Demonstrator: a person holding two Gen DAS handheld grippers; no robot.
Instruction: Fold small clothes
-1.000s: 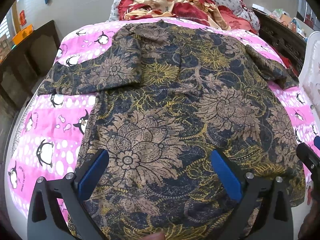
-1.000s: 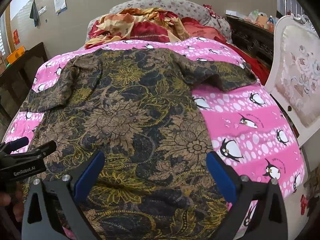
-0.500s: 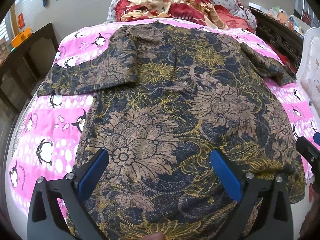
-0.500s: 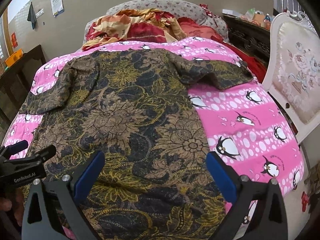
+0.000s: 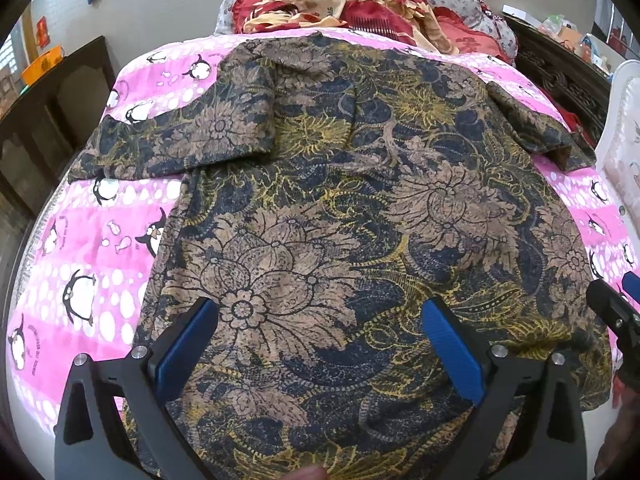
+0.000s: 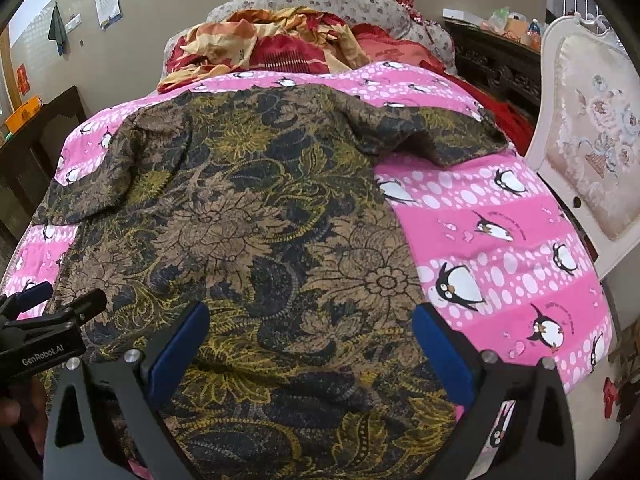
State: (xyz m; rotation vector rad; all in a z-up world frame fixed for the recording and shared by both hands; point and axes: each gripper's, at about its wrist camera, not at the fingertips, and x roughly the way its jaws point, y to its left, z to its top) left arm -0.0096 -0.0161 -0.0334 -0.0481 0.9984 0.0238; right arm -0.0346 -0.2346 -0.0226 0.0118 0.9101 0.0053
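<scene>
Both our grippers, left (image 5: 320, 344) and right (image 6: 310, 340), gape over the shirt's (image 5: 360, 208) hem; pink blanket (image 6: 500, 240) flanks it, chair (image 6: 592, 152) rightward.

Only thing I can actually read is "GenRobot.AI", white letters on the black body of the left gripper (image 6: 60, 304), left of the floral shirt (image 6: 248, 240). The penguins on the pink blanket (image 6: 500, 248) right of that shirt have tiny writing, too small to read.
</scene>
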